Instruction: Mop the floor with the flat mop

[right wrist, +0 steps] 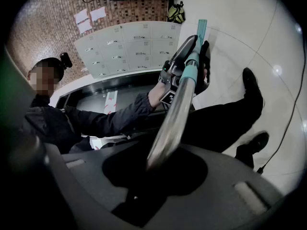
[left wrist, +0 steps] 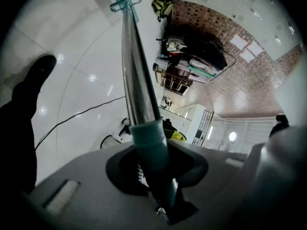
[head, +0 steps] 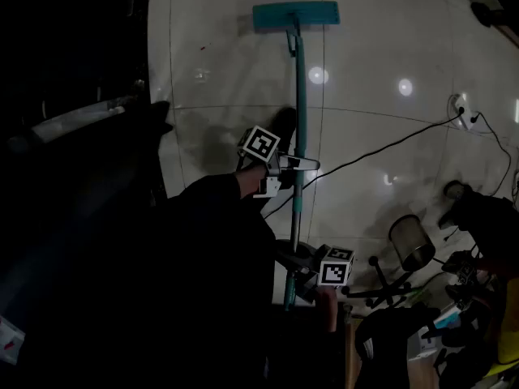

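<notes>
The flat mop lies out ahead of me on the glossy tiled floor, its teal head [head: 296,14] flat on the tiles at the top. Its handle [head: 298,104] runs straight back toward me. My left gripper [head: 289,165] is shut on the handle at mid-length, where the teal sleeve [left wrist: 148,138] meets the metal pole [left wrist: 136,80]. My right gripper [head: 306,277] is shut on the pole [right wrist: 175,119] near its upper end. In the right gripper view the left gripper [right wrist: 180,68] shows further down the pole, with the mop head [right wrist: 201,28] beyond it.
A black cable [head: 381,148] crosses the floor to a power strip [head: 462,108] at the right. An office chair [head: 409,254] and bags crowd the lower right. A dark counter [head: 81,136] fills the left. My shoe [head: 284,124] stands beside the handle.
</notes>
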`<state>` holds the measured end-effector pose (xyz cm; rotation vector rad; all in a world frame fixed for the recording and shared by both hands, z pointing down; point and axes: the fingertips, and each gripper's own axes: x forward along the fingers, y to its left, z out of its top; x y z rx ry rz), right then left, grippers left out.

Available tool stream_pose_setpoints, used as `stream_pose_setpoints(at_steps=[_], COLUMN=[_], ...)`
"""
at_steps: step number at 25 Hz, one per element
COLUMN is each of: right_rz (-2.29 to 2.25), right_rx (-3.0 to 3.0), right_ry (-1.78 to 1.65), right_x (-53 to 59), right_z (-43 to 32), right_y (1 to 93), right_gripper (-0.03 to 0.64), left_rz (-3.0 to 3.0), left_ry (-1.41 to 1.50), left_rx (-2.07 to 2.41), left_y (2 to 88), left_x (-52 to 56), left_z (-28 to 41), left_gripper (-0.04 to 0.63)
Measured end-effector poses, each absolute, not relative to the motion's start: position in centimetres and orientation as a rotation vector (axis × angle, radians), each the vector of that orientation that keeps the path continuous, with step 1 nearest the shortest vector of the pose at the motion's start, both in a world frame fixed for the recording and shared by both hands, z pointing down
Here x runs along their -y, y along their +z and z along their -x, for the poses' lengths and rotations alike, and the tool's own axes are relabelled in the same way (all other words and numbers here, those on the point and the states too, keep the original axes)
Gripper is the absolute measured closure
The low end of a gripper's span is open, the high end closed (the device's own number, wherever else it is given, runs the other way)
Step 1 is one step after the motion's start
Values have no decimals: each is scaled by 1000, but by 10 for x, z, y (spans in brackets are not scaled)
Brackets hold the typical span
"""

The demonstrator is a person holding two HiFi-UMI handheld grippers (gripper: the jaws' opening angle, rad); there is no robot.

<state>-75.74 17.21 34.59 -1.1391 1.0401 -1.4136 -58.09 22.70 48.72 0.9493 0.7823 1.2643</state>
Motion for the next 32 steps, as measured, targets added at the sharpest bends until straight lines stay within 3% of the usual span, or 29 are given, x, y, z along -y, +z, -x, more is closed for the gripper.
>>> stream_pose_setpoints(at_steps=[14,22,32], right_rz=[1010,806,577], right_rx=[-1158,-1383,-1593], right_ry=[-1513,-1759,-2013], right_x=[-313,-423,-431], right_z=[543,430,265], right_y=[356,368,362], right_gripper=[490,497,492], left_rz=[-1003,-1040,-1086], left_ry=[1112,856,551], left_rx=[-691,-487,-277], left_y=[501,510,515], left_x=[-333,-379,-334], left_z=[360,255,120], left_gripper=[486,491,488])
